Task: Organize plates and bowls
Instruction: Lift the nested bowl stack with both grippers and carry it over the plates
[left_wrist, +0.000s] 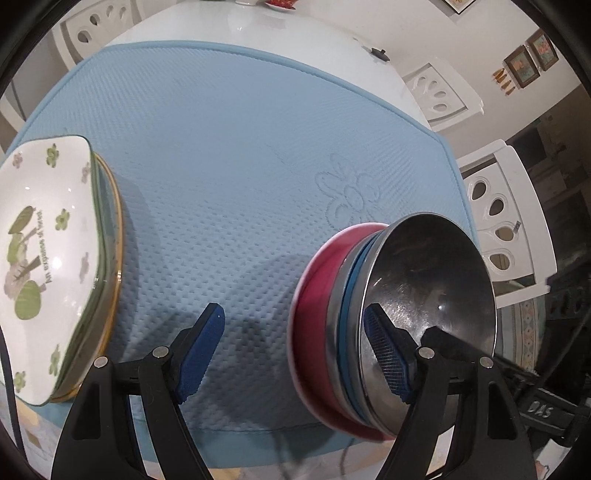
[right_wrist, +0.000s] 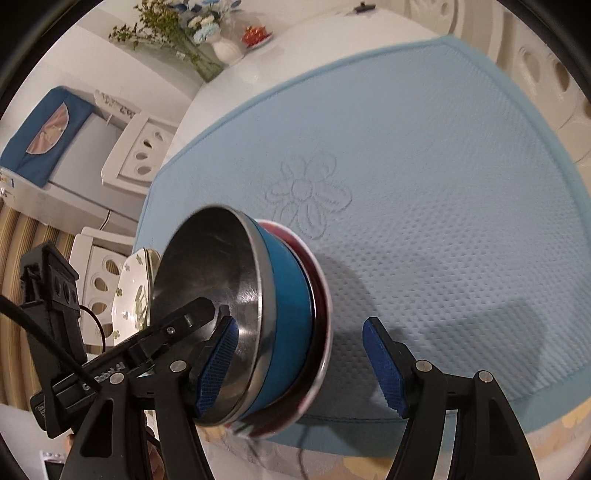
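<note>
A steel bowl with a blue outside (left_wrist: 436, 280) (right_wrist: 207, 295) sits nested in a red bowl (left_wrist: 314, 306) (right_wrist: 319, 295) on the blue mat (left_wrist: 229, 155) (right_wrist: 424, 177). My left gripper (left_wrist: 295, 354) is open, its right finger (left_wrist: 388, 354) inside the steel bowl and its left finger out over the mat. My right gripper (right_wrist: 301, 365) is open, its left finger (right_wrist: 218, 365) inside the same bowl. A white square plate with green flowers (left_wrist: 40, 251) (right_wrist: 133, 295) lies stacked on a gold-rimmed plate (left_wrist: 112, 258) at the mat's left.
The mat lies on a white table (left_wrist: 288, 33) with white chairs (left_wrist: 509, 221) around it. A vase of flowers (right_wrist: 221, 44) and a red item (right_wrist: 255, 35) stand at the table's far end. A blue-covered appliance (right_wrist: 48, 136) stands beyond.
</note>
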